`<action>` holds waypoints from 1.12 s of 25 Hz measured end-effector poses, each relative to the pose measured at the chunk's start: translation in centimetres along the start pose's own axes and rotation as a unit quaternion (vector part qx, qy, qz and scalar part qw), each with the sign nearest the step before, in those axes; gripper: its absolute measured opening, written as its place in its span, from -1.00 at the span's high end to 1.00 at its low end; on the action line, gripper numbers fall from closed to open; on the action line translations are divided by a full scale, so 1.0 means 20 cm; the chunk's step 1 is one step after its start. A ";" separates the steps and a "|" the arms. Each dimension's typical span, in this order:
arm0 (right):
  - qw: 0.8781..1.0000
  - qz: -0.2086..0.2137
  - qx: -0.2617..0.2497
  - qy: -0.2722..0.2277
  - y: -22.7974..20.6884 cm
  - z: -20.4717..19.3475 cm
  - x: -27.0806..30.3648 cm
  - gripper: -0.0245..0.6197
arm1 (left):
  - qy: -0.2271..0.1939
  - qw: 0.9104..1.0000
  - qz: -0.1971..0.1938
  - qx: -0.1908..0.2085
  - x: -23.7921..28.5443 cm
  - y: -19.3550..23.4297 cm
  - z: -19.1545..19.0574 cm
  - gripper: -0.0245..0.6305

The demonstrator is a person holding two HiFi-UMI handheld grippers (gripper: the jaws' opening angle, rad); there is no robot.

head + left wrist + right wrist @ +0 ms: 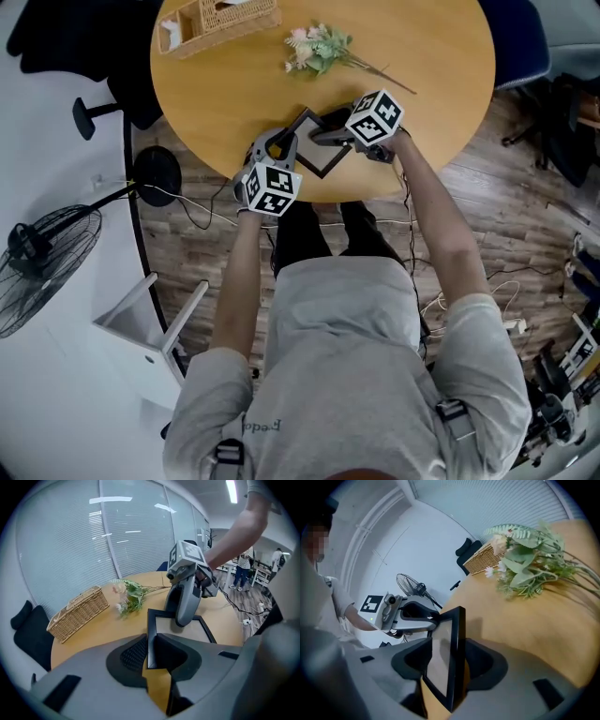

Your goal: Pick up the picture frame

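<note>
Well, my left tongs (151, 645) clamp the black rectangular picture frame (198, 631); right gripper view shows right tongs (449, 667) gaping astride it, at the round wooden desk (225, 84).

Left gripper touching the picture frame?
Touching. The left gripper view shows the black edge of the picture frame pinched between the fingers of the left gripper, no gap on either side.

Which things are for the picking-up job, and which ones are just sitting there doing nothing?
For the job:
- picture frame
- left claw, pinching the frame's edge
- right claw, open around the frame

Just lying about:
- wicker basket
- flowers
- fan beside the table
</note>
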State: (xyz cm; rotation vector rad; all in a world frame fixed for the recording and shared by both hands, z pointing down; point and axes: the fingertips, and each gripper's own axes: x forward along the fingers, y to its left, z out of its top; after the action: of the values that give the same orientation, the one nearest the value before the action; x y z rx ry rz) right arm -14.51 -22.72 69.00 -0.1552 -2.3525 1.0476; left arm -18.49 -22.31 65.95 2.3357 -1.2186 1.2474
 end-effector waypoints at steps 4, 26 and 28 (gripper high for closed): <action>0.999 0.033 0.039 -0.010 0.00 0.03 0.01 0.32 | -0.017 0.999 -0.007 0.042 -0.02 0.01 0.04 0.67; 0.963 0.061 0.148 -0.218 0.04 0.19 -0.21 0.72 | -0.058 0.997 0.023 -0.042 -0.16 0.21 0.06 0.63; 0.958 0.040 0.150 -0.240 0.03 0.18 -0.26 0.72 | -0.058 0.996 0.029 -0.054 -0.18 0.21 0.06 0.63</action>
State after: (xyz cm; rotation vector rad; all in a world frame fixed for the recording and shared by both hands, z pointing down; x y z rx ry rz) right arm -12.12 -26.28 64.23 0.1356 -2.5765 1.6160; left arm -22.05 -23.55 61.81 2.3370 -1.3633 1.0474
